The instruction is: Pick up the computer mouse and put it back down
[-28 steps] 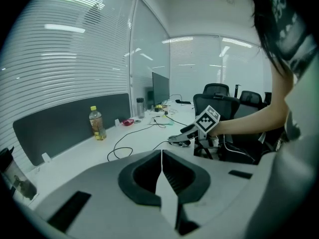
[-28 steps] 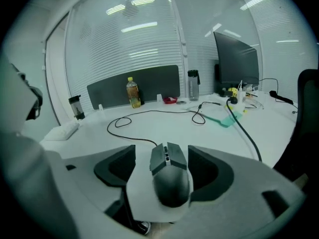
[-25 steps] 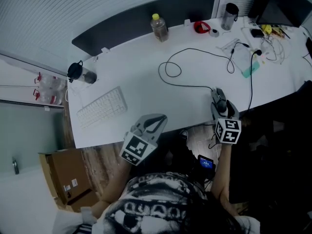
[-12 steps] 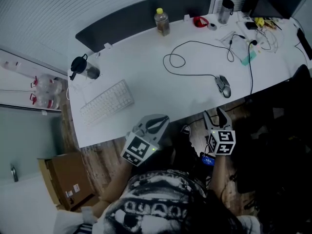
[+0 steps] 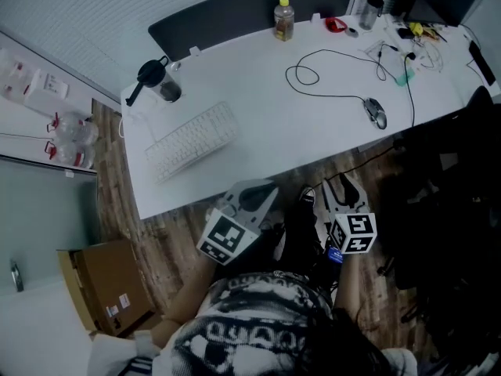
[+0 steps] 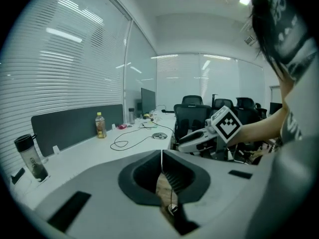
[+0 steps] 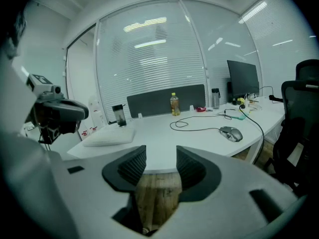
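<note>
Lying on the white desk [image 5: 266, 131], upper right of the head view, near the front edge: the computer mouse [image 5: 376, 113], with its cable [image 5: 329, 53] looping away toward the back. Sits untouched, well apart from both grippers.

Held off the desk over the wooden floor [image 5: 176, 237], lower centre of the frame: the left gripper [image 5: 257, 194] and, just to its right, the right gripper [image 5: 342, 188].

Left jaws pressed together, with nothing between them. Right jaws apart and closing, with only the floor and the desk edge in the gap.

Seen right of centre in the right gripper view, small and far at centre in the left gripper view: the same mouse.

Also on the desk: a keyboard [image 5: 192, 139] at left and a bottle [image 5: 283, 18] at the back.
</note>
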A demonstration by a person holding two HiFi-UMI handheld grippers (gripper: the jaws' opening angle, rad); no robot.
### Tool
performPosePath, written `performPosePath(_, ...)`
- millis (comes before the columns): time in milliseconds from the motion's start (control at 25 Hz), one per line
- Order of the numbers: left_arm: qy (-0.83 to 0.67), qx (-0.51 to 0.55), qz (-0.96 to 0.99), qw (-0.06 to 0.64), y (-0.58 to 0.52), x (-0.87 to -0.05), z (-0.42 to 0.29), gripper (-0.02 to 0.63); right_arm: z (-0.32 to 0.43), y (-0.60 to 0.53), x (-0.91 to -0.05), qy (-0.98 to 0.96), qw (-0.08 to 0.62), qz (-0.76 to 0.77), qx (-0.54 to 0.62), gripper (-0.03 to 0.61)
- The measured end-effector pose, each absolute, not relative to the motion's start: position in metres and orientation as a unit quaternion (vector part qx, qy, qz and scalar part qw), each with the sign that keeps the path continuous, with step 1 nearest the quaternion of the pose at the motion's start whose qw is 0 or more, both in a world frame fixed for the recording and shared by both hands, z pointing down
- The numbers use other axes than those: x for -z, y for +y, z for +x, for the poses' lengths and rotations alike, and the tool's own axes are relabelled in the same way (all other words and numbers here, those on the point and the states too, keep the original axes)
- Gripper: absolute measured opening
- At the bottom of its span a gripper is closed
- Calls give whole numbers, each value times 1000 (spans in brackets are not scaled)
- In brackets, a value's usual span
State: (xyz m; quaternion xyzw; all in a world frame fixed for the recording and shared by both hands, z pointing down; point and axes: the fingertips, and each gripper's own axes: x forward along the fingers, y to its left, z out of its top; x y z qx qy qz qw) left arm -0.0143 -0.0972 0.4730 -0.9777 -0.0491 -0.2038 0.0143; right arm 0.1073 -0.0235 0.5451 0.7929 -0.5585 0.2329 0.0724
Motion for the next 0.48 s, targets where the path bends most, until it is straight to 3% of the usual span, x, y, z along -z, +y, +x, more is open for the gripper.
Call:
performPosePath(240, -62, 198, -978, 0, -84, -478, -62, 5, 45, -16, -536, -565, 80, 789, -226, 118)
performPosePath(480, -79, 186, -979, -8, -65, -480, -81, 6, 9, -5, -519, -570, 85, 790, -209, -6)
